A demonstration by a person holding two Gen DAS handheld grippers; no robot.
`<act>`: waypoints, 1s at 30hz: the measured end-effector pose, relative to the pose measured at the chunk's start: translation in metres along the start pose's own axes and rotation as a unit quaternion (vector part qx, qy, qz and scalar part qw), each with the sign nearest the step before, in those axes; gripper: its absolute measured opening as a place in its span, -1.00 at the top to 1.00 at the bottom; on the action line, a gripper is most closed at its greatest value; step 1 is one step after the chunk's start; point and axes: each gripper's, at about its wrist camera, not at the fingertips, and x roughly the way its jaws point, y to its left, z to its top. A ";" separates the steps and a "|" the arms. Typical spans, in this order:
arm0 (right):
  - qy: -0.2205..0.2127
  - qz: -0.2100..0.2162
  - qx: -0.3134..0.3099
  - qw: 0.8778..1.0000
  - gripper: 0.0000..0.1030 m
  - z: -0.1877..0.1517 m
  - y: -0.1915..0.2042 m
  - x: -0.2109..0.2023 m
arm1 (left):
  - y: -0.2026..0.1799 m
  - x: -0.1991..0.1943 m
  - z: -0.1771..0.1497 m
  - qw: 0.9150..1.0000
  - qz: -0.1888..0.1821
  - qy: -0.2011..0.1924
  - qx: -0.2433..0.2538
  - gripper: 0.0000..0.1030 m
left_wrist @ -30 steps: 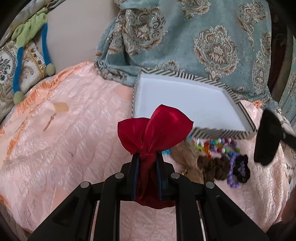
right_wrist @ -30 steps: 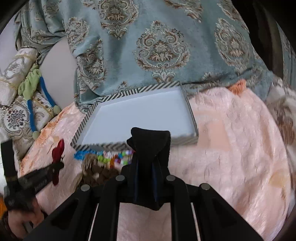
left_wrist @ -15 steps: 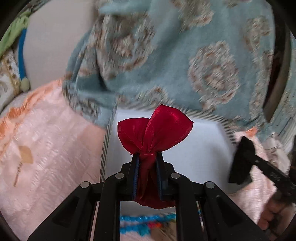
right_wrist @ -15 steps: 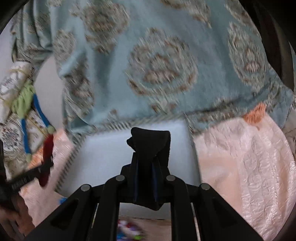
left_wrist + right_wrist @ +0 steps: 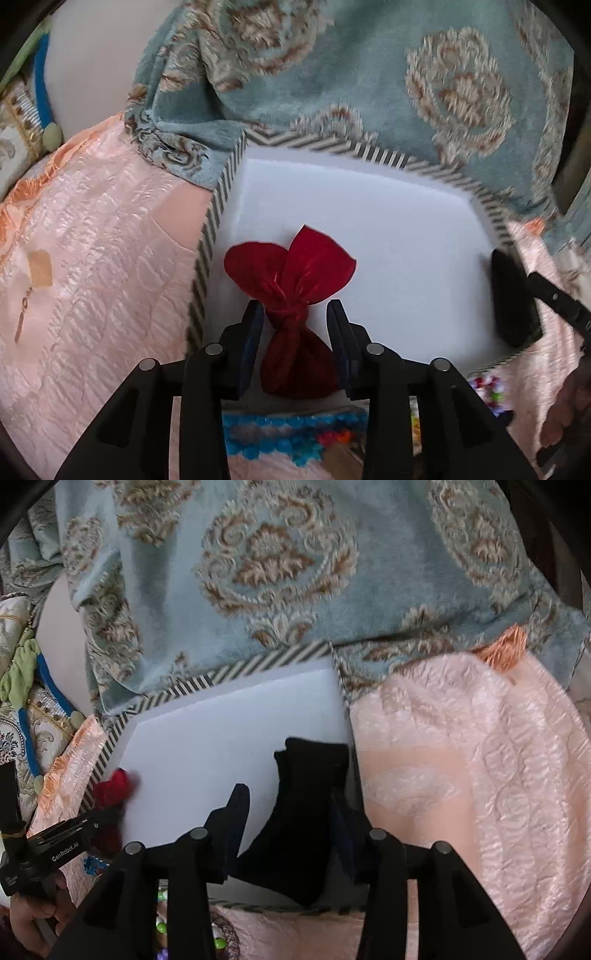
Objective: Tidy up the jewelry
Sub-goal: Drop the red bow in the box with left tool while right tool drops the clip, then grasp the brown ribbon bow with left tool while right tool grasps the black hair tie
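A red satin pouch [image 5: 291, 306] lies on the white floor of the striped-rimmed box [image 5: 210, 236], near its left wall. My left gripper [image 5: 295, 314] straddles the pouch's tied neck; its jaws are opening and neither pad touches the cloth. In the right wrist view a black pouch [image 5: 310, 812] rests in the box [image 5: 177, 694] by its right wall. My right gripper [image 5: 290, 801] is opening around it, with a clear gap at the left finger [image 5: 236, 812]. Each view also shows the other side's pouch: the black pouch [image 5: 513, 299] and the red pouch [image 5: 110, 790].
A teal patterned blanket [image 5: 332, 92] hangs over the box's far rim. The box sits on a peach quilted spread [image 5: 480, 775]. Blue beads [image 5: 288, 432] and coloured beads [image 5: 487, 387] lie by its near wall. A hand [image 5: 33, 919] holds the left gripper.
Both grippers went forward from the bead pile to over the box and lowered. Both then went from shut on their pouches to open, and the pouches now lie on the box floor.
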 end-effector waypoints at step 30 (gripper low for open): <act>0.029 0.017 0.111 0.993 -0.14 -0.114 -0.010 -0.082 | -0.031 -0.034 -0.097 0.995 -0.073 0.057 0.026 0.67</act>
